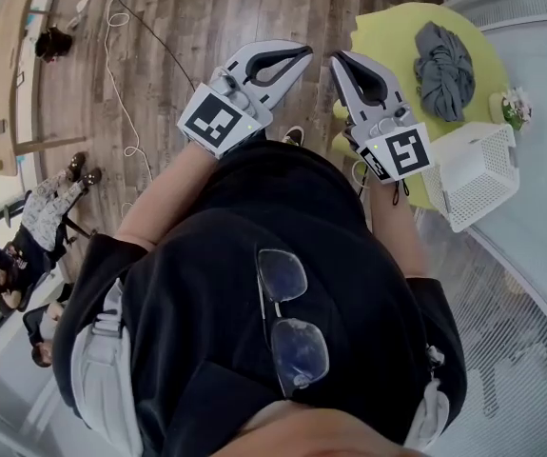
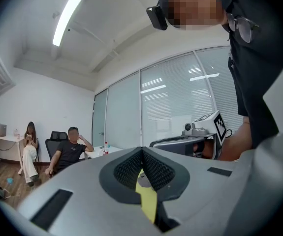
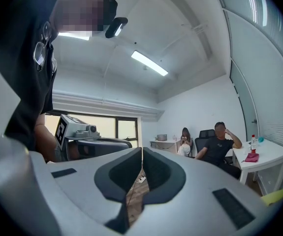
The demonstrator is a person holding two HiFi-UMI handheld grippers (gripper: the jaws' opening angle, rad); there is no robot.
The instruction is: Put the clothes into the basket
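Clothes (image 1: 443, 69) heap runs lengthwise toward the basket (image 1: 475, 181).

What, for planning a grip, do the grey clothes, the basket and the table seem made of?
The clothes: soft fabric, matte grey; they lie crumpled in loose folds.
The basket: probably stiff plastic, white; its walls are a regular grid of small holes.
The table: smooth yellow-green top, evenly coloured, perhaps painted or laminated; the core cannot be told.
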